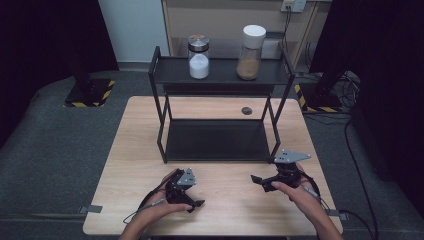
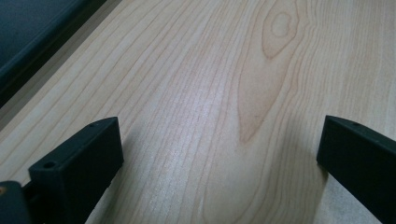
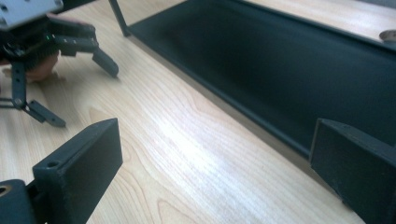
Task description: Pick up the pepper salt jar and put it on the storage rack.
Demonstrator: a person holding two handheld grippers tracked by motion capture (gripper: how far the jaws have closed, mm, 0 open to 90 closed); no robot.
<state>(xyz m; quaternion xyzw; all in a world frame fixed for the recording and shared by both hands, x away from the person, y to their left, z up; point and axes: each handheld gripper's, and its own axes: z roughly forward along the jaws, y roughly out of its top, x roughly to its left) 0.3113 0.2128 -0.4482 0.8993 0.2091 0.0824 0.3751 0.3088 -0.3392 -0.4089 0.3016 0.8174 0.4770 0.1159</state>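
I hold my left gripper [image 1: 192, 196] and my right gripper [image 1: 260, 182] low over the table [image 1: 225, 210], both with jaws wide apart and empty, the black rack [image 1: 220, 140] at twelve o'clock carrying two jars [image 1: 199, 56] on top.

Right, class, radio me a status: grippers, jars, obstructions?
Left gripper and right gripper open, empty, low over table. White-powder jar and brown-powder jar upright on rack top shelf. Nothing between.
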